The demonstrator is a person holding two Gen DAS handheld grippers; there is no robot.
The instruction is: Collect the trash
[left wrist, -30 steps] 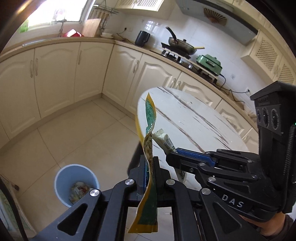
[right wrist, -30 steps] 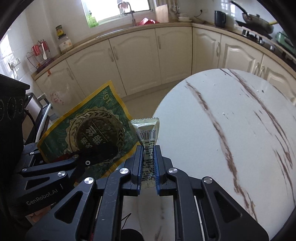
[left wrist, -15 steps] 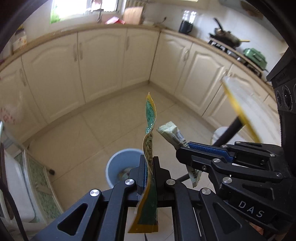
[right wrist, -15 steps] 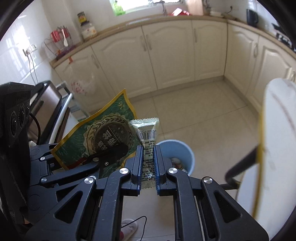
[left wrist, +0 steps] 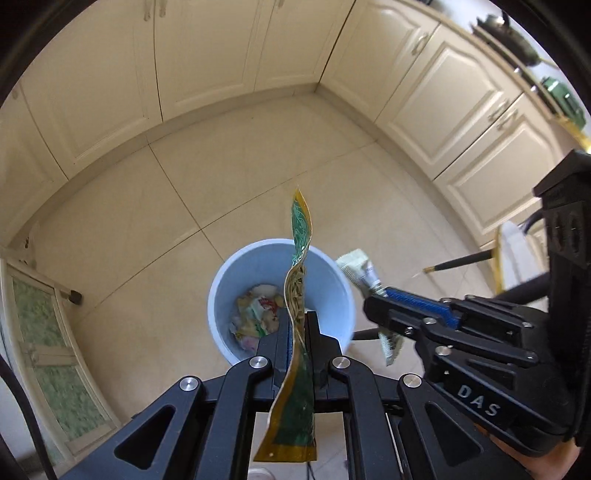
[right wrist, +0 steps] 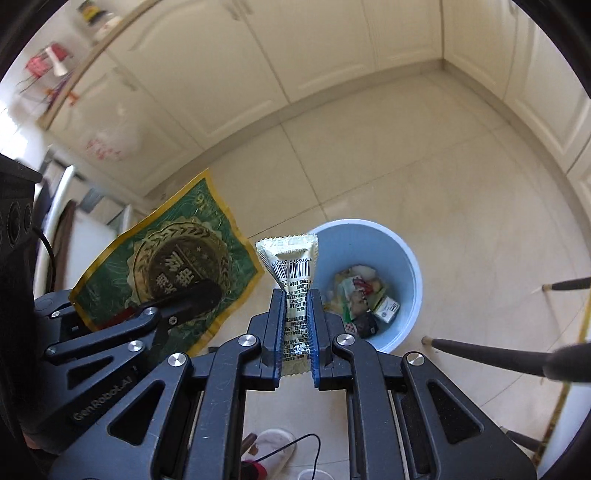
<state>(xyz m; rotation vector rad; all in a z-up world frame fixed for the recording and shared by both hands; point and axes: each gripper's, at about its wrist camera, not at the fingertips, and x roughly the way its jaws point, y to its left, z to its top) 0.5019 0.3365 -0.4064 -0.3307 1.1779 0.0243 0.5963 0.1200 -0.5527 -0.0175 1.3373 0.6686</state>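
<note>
Each claw pinches trash, the left gripper (left wrist: pixel 296 332) a green wrapper (left wrist: pixel 295 398) and the right gripper (right wrist: pixel 296 325) a pale sachet (right wrist: pixel 293 273), and since neither hangs squarely over the blue bin (right wrist: pixel 406 258), light wrappers let go now could flutter onto the floor (right wrist: pixel 424 166).

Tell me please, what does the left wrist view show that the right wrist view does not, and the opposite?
Only the left wrist view shows the pan on the counter and the green wrapper edge-on. Only the right wrist view shows that wrapper's printed face, the barcode on the pale sachet and a slipper on the floor. Both show the blue bin holding trash, the cream cabinets, and each gripper shut on its wrapper.
</note>
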